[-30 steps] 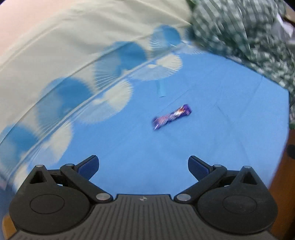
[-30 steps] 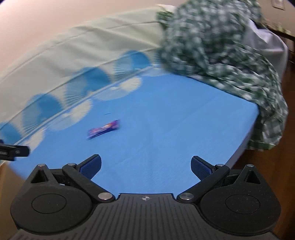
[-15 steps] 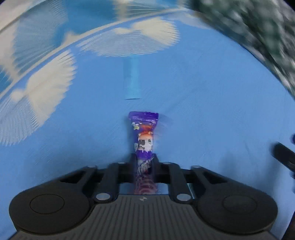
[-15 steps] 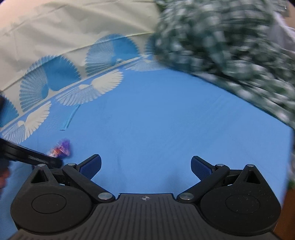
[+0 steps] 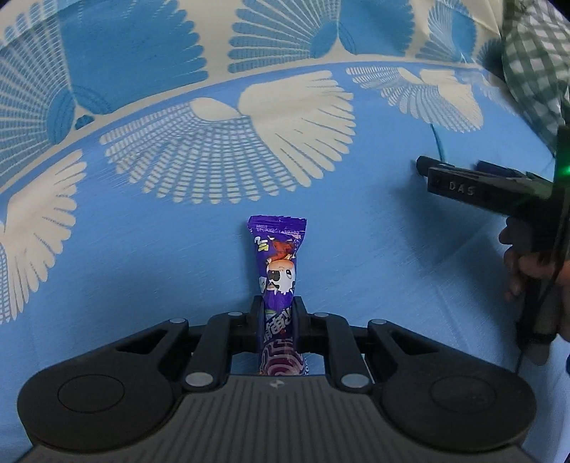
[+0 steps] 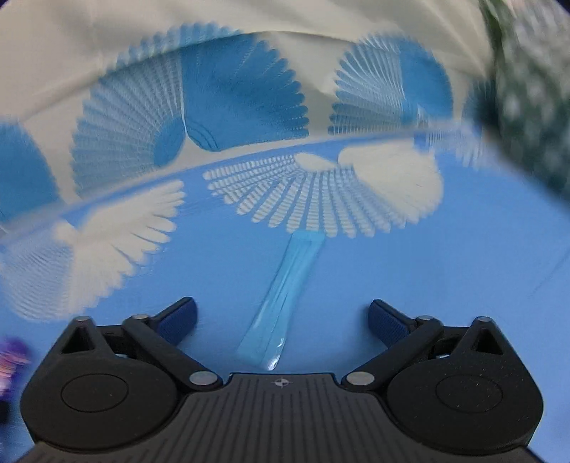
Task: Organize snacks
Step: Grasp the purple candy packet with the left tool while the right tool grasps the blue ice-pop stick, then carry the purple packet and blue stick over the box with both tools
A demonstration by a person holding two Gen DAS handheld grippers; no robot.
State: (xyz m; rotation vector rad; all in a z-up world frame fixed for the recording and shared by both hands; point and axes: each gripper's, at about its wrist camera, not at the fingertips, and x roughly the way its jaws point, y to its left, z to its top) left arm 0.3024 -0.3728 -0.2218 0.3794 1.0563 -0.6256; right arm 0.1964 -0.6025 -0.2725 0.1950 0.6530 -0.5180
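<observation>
A purple snack bar [image 5: 281, 256] with a cartoon face lies lengthwise on the blue sheet [image 5: 356, 249]. My left gripper [image 5: 278, 310] is shut on its near half, pads pressing both sides. My right gripper [image 6: 281, 313] is low over a pale blue see-through strip [image 6: 288, 285] that lies flat between its jaws. The jaws are closing and the blue pads [image 6: 178, 317] stand well clear of the strip. In the left wrist view one of the right gripper's fingers [image 5: 459, 185] reaches in from the right, held by a hand [image 5: 527, 263]. The purple bar [image 6: 10, 359] is a blur at the right wrist view's left edge.
The sheet bears white and blue fan prints [image 5: 249, 142] towards the back, then turns cream [image 6: 249, 21]. A green checked cloth [image 5: 534, 53] is heaped at the far right.
Both grippers dropped towards the sheet. The left one closed on the purple bar. The right one swept left to the pale strip, and its jaws have narrowed.
</observation>
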